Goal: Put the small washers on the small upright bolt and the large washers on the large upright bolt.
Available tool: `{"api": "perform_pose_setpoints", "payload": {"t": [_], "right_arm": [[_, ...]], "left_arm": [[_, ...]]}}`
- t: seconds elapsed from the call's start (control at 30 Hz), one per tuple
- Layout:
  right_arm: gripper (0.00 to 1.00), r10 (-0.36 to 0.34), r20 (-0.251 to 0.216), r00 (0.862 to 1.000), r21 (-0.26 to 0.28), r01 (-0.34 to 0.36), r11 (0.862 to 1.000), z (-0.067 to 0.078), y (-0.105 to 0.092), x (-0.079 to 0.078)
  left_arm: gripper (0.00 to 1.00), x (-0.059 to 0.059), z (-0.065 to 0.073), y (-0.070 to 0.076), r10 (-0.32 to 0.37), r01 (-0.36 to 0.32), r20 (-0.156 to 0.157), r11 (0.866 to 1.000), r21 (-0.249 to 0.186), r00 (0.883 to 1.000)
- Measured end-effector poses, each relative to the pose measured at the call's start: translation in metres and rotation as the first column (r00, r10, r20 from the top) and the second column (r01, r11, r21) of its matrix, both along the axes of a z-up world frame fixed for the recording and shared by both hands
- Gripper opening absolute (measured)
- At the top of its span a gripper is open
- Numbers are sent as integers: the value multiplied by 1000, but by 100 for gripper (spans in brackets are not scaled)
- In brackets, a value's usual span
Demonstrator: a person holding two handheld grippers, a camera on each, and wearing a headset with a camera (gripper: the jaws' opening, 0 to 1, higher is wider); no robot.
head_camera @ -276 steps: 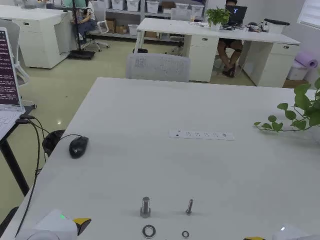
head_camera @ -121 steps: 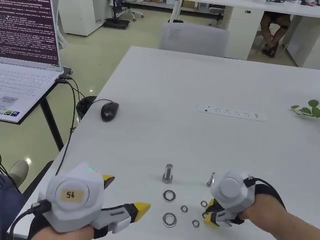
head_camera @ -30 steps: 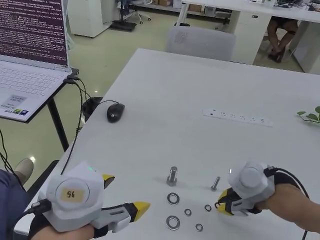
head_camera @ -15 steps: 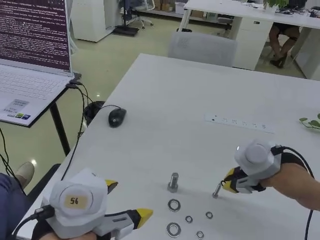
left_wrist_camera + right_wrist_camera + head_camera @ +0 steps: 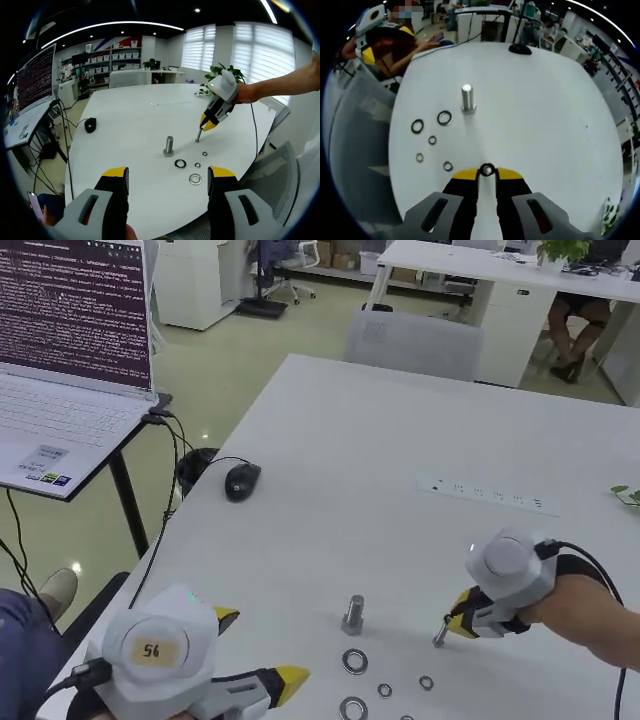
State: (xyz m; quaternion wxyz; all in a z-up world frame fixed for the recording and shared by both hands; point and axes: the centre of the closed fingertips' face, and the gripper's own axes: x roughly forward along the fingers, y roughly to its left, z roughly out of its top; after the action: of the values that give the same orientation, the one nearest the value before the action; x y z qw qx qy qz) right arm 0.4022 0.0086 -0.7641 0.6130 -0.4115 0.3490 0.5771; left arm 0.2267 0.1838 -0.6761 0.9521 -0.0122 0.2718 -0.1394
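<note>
Right tongs (image 5: 453, 621) moved washer (image 5: 487, 170) over small bolt (image 5: 440, 637) — half-hidden

White left gripper (image 5: 258, 647), yellow-tipped jaws, "56" sticker (image 5: 157, 650)

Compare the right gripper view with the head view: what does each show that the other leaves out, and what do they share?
Right gripper view: the right gripper pinching a small washer between its fingers. Head view: the small bolt beside that gripper's tips, the laptop and the power strip. Both: the large bolt, two large washers and loose small washers lying on the table, and the mouse.
</note>
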Motion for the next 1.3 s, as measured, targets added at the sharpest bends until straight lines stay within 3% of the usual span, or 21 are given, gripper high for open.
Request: {"api": "perform_pose_setpoints", "payload": {"t": [0.67, 1.3], "right_arm": [[14, 6, -10, 1000, -29, -6, 1000, -11, 3, 2], [14, -33, -31, 999, -126, 29, 992, -55, -4, 0]], "left_arm": [[63, -3, -4, 1, 11, -11, -9, 1000, -1, 1000], [63, -11, -7, 10, 40, -40, -22, 999, -1, 999]]}}
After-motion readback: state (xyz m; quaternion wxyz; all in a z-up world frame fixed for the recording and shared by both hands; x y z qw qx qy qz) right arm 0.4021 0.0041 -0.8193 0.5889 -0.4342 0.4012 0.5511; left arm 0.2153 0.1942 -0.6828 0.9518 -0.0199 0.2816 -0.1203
